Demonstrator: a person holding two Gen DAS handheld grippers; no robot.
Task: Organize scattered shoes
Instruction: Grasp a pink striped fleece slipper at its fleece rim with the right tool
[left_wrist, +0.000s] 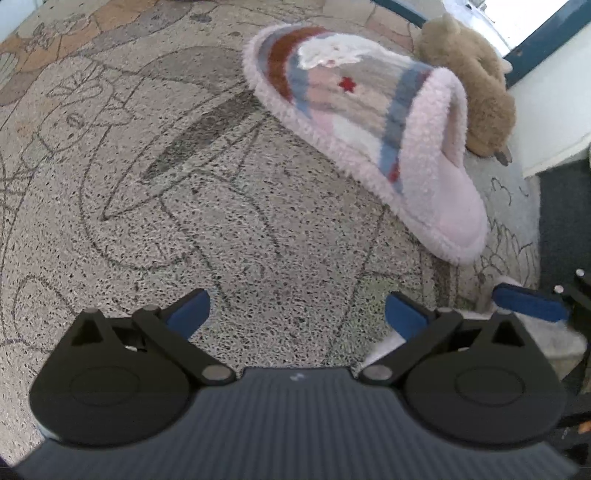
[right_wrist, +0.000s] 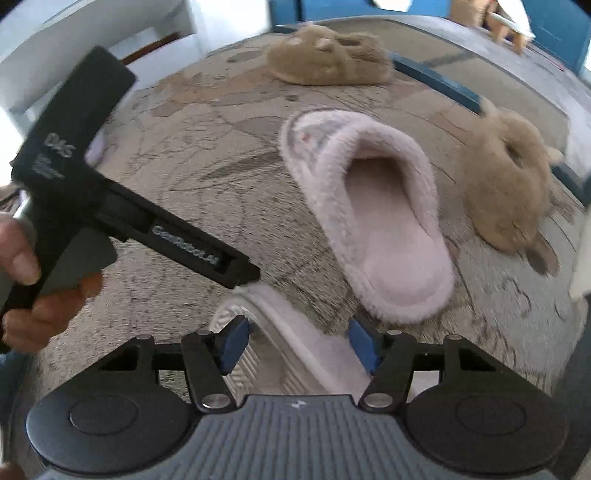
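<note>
A striped pink slipper (left_wrist: 369, 122) lies flat on the patterned mat (left_wrist: 184, 184), ahead and to the right of my left gripper (left_wrist: 295, 314), which is open over bare mat. The right wrist view shows the same slipper (right_wrist: 376, 214) from its heel end. Its mate, a second pink slipper (right_wrist: 288, 354), stands tilted on its side with the ribbed sole turned left. My right gripper (right_wrist: 299, 345) is shut on it, one blue pad on the sole and the other on the fleece. One right finger (left_wrist: 528, 301) shows at the edge of the left wrist view.
Two tan fuzzy slippers lie on the mat, one at the far edge (right_wrist: 332, 59) and one (right_wrist: 506, 177) right of the flat pink slipper. A hand (right_wrist: 22, 258) holds the left gripper's black body at the left. A blue frame (right_wrist: 436, 79) and white wall border the mat.
</note>
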